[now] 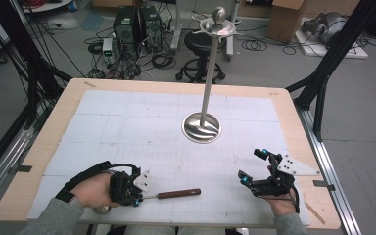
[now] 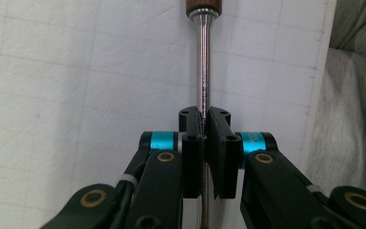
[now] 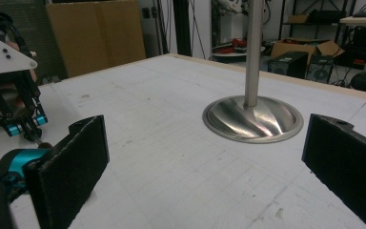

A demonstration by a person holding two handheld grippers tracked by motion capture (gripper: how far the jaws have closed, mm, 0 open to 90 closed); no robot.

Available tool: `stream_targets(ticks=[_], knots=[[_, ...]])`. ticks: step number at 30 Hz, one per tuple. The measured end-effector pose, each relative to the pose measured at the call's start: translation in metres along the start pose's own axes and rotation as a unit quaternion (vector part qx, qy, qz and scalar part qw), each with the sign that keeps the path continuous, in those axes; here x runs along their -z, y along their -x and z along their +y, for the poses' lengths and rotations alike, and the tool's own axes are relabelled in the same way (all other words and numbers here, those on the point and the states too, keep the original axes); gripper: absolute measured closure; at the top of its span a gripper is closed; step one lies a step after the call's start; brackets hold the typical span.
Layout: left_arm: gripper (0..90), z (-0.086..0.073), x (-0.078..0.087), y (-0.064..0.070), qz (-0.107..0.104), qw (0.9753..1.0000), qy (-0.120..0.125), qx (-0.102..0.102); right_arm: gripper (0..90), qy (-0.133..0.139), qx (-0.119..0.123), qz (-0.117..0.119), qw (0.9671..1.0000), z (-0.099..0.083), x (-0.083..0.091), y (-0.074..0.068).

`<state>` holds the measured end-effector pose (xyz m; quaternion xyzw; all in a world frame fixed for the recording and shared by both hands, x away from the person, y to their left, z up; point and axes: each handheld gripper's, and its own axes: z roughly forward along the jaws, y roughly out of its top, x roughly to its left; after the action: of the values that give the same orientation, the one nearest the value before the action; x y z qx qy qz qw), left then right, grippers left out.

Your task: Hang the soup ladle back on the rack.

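A utensil with a brown wooden handle (image 1: pixel 178 193) and a thin steel shaft (image 2: pixel 203 71) lies flat on the white gridded mat (image 1: pixel 127 122) near the front edge. My left gripper (image 1: pixel 134 190) is shut on that shaft, and in the left gripper view the pads (image 2: pixel 193 143) pinch it a little below the handle (image 2: pixel 203 7). A shiny rounded bit (image 1: pixel 102 209) shows under the left hand. My right gripper (image 1: pixel 252 166) hovers open at the front right, with nothing between its wide-apart pads (image 3: pixel 71 162).
A steel stand with a round dished base (image 1: pixel 201 128) and a tall pole (image 1: pixel 208 78) topped by a ring and ball (image 1: pixel 219 19) rises from the middle of the mat. Its base (image 3: pixel 252 119) lies ahead of the right gripper. The wooden table edge (image 1: pixel 303 127) borders the mat.
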<state>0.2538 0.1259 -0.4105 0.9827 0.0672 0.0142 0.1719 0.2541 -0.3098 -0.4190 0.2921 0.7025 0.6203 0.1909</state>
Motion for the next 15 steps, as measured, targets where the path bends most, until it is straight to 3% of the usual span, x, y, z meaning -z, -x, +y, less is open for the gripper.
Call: stream_targets(ticks=[8, 15], knots=[[84.1, -0.003, 0.001, 0.003, 0.013, 0.9998, 0.015, -0.004, 0.7, 0.003, 0.001, 0.0, 1.0, 0.0, 0.001, 0.0], [84.2, -0.008, 0.011, 0.001, 0.021, 0.9987, 0.044, 0.016, 0.6, 0.003, 0.001, -0.001, 1.0, 0.0, 0.001, 0.0]])
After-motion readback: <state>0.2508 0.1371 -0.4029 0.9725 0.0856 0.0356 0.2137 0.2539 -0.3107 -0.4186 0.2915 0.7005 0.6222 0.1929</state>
